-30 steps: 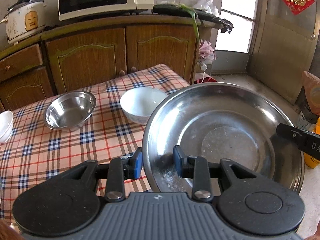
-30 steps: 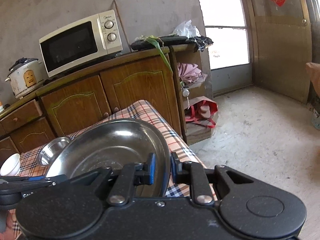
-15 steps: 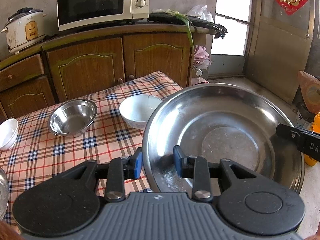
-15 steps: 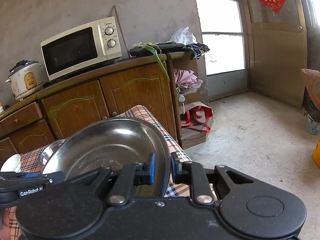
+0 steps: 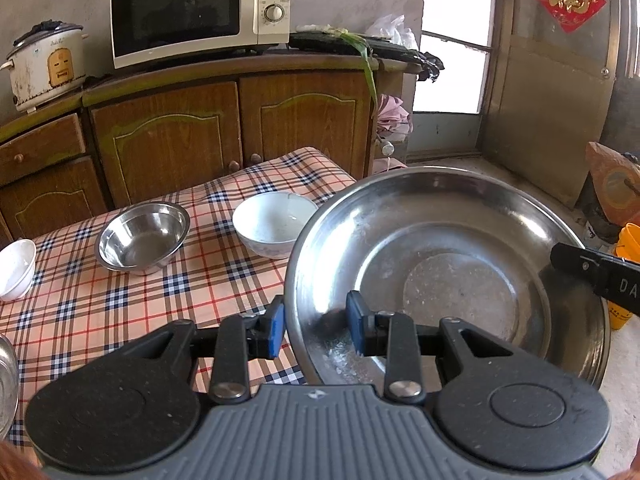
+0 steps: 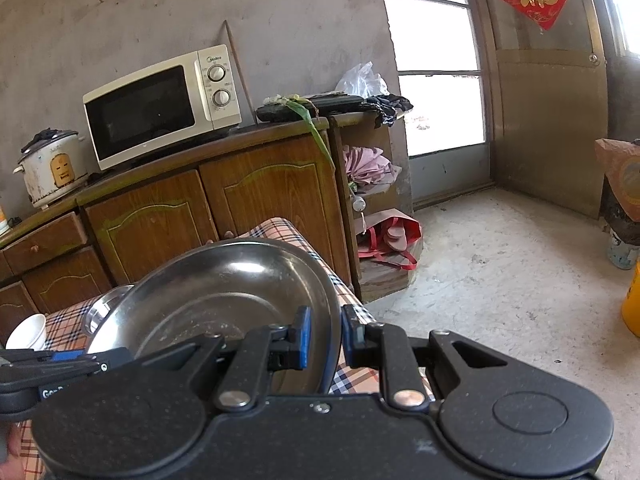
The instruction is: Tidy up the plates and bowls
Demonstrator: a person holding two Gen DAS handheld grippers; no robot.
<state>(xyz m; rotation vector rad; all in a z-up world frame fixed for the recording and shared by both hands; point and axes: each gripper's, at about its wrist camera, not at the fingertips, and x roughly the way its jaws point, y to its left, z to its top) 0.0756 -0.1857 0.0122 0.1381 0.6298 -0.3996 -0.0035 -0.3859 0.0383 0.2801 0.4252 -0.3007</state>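
A large steel plate [image 5: 460, 260] hangs above the checked tablecloth's right edge, held at two sides. My left gripper [image 5: 316, 326] is shut on its near left rim, one blue pad outside and one inside. My right gripper [image 6: 326, 336] is shut on the opposite rim of the plate [image 6: 224, 288]; its black finger also shows in the left wrist view [image 5: 592, 276]. On the table [image 5: 100, 312] sit a steel bowl [image 5: 142, 236], a white bowl [image 5: 272, 224] and a small white bowl [image 5: 16, 268] at the left edge.
Another steel rim [image 5: 6, 380] shows at the lower left edge. Wooden cabinets [image 5: 168, 140] behind the table carry a microwave [image 5: 192, 12] and a rice cooker [image 5: 46, 64]. Bare concrete floor [image 6: 500, 280] lies to the right, with a yellow bucket [image 5: 626, 272].
Both grippers have carried the plate slightly up and back from the cabinets, so more of the table and the microwave shows. Neither grip has changed.
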